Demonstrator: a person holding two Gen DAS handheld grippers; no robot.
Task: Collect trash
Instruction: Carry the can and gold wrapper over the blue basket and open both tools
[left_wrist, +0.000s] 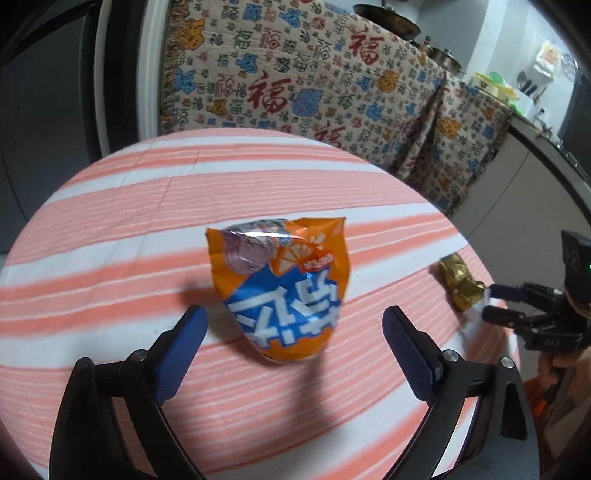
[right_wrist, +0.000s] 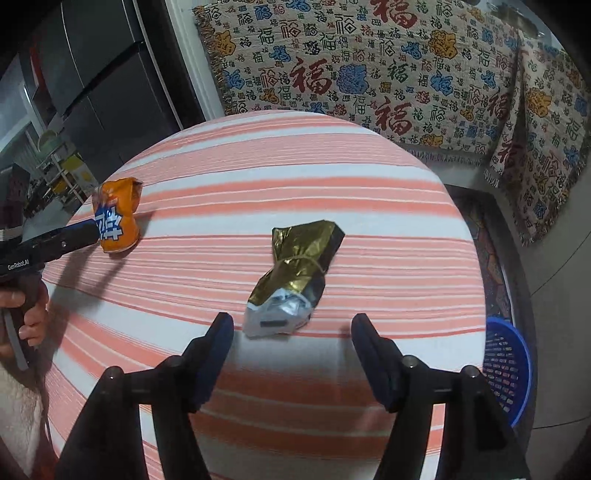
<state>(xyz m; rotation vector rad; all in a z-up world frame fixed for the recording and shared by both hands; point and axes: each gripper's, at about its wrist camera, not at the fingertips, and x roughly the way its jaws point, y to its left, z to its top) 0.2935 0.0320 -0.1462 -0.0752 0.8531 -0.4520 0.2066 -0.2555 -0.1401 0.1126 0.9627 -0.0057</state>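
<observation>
An orange and blue snack bag (left_wrist: 284, 288) stands crumpled on the striped tablecloth (left_wrist: 147, 221). My left gripper (left_wrist: 293, 317) is open, with a blue pad on either side of the bag's lower part and a gap on both sides. A crumpled gold and silver wrapper (right_wrist: 295, 273) lies on the cloth just ahead of my right gripper (right_wrist: 291, 325), which is open with its silver end between the fingertips, untouched. In the left wrist view the gold wrapper (left_wrist: 458, 280) lies at the right, with the right gripper (left_wrist: 495, 302) beside it. The right wrist view has the orange bag (right_wrist: 118, 218) at the left, beside the left gripper (right_wrist: 88, 229).
A blue plastic basket (right_wrist: 509, 369) sits on the floor below the table's right edge. Furniture draped in a patterned cloth (right_wrist: 369, 74) stands behind the table. A dark fridge (right_wrist: 110, 74) is at the back left. A hand (right_wrist: 29, 317) holds the left gripper's handle.
</observation>
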